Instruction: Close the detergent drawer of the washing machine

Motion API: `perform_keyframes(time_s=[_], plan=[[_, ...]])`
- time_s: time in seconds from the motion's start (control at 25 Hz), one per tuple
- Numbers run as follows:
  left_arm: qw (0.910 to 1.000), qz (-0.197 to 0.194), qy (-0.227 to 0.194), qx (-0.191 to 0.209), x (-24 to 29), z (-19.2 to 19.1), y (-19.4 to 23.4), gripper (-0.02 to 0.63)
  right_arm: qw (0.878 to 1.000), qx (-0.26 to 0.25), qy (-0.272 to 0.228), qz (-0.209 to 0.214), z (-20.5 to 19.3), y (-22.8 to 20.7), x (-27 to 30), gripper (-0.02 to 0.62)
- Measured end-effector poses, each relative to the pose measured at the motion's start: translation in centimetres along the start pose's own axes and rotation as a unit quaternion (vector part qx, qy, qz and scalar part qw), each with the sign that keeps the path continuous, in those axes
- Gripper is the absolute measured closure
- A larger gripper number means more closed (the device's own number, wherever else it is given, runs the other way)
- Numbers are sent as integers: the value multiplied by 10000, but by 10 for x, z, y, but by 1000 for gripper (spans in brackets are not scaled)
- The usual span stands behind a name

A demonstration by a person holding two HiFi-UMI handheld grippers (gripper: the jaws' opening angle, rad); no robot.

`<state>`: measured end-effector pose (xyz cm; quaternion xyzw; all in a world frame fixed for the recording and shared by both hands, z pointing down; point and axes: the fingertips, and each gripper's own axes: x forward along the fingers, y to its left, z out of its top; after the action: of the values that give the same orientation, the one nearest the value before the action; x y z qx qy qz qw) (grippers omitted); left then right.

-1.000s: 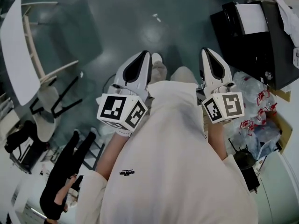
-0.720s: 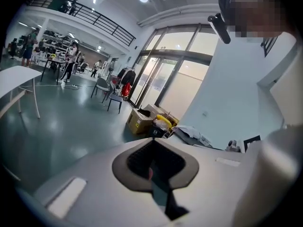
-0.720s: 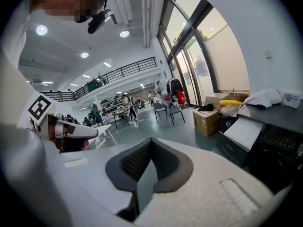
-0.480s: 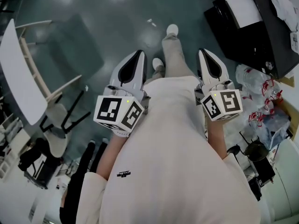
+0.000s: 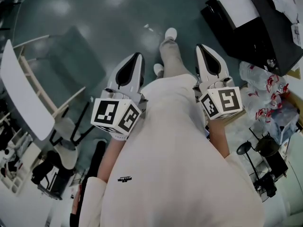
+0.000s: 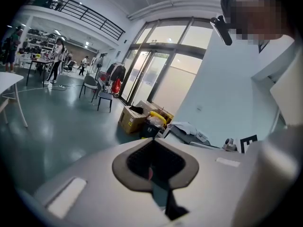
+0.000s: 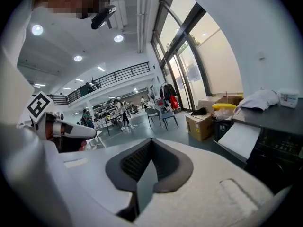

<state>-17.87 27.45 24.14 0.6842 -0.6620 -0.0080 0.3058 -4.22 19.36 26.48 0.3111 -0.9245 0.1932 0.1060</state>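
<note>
Ok so I'm holding both tools tight against my white coat (image 5: 175,150), pointing forward over the grey-green floor (image 5: 94,22). The left gripper (image 5: 136,56) is sitting with its jaws pressed fully together and nothing between them. Same deal with the right gripper (image 5: 201,48): it's pinched closed and carrying nothing. My one leg is sticking out ahead between them, white shoe (image 5: 171,33) on the floor.

A black unit (image 5: 255,27) with a white sheet (image 5: 235,4) on top is sitting off to my right, and clear plastic bags (image 5: 265,84) are piling up just beside it. A white table (image 5: 23,93) is standing on my left, well apart from me. The left gripper view is looking at a cardboard box (image 6: 130,119) near glass doors (image 6: 142,74).

As for the detergent drawer, I can't tell where it is from any of these views.
</note>
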Motion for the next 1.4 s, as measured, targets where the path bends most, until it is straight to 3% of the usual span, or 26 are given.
perform_keyframes(time_s=[0.28,0.64,1.04,1.4], plan=[[9992,-274,248,169,87,46,-1,591,9982,244,212,-507,8,-65,33,594],[9934,-599,845,497,215,86,-14,591,9943,594,5,-889,41,-150,87,594],[9855,-742,1310,786,290,102,-28,591,9914,735,83,-1081,47,-199,112,594],[9701,-1251,1734,1149,313,102,-58,590,9854,953,-150,-1401,48,-202,109,594]])
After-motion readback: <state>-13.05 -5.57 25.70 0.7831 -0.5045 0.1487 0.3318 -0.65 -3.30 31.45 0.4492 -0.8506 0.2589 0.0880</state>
